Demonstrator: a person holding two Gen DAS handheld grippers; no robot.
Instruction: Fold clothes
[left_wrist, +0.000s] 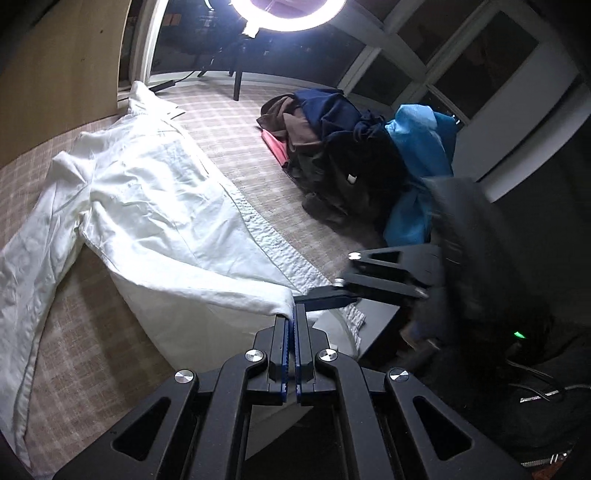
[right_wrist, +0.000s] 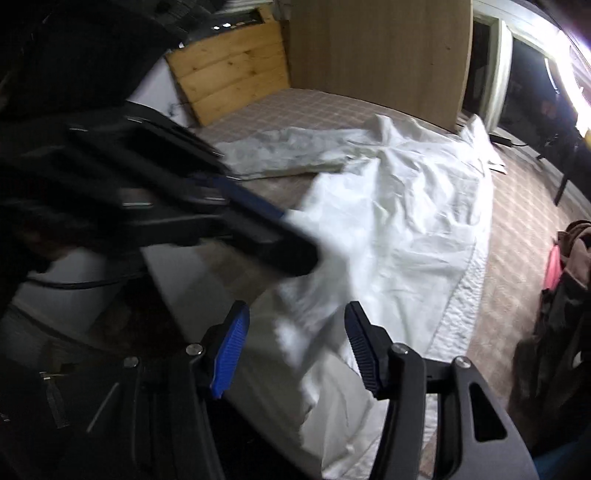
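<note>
A white long-sleeved shirt (left_wrist: 155, 206) lies spread on the bed, with one sleeve trailing to the left. My left gripper (left_wrist: 294, 317) is shut on the shirt's near hem corner and lifts it a little off the cover. In the right wrist view the same gripper (right_wrist: 291, 236) shows blurred at the left, with white cloth (right_wrist: 406, 206) at its tip. My right gripper (right_wrist: 295, 332) is open just above the hem, its blue pads (right_wrist: 229, 354) apart and nothing held between them. Seen from the left wrist, the right gripper (left_wrist: 321, 297) sits right beside the pinched corner.
The bed has a checked cover (left_wrist: 236, 122). A pile of dark, brown and pink clothes (left_wrist: 332, 147) with a blue garment (left_wrist: 417, 147) sits at the right. A ring light (left_wrist: 291, 14) stands beyond the bed. Wooden panels (right_wrist: 229, 74) rise behind it.
</note>
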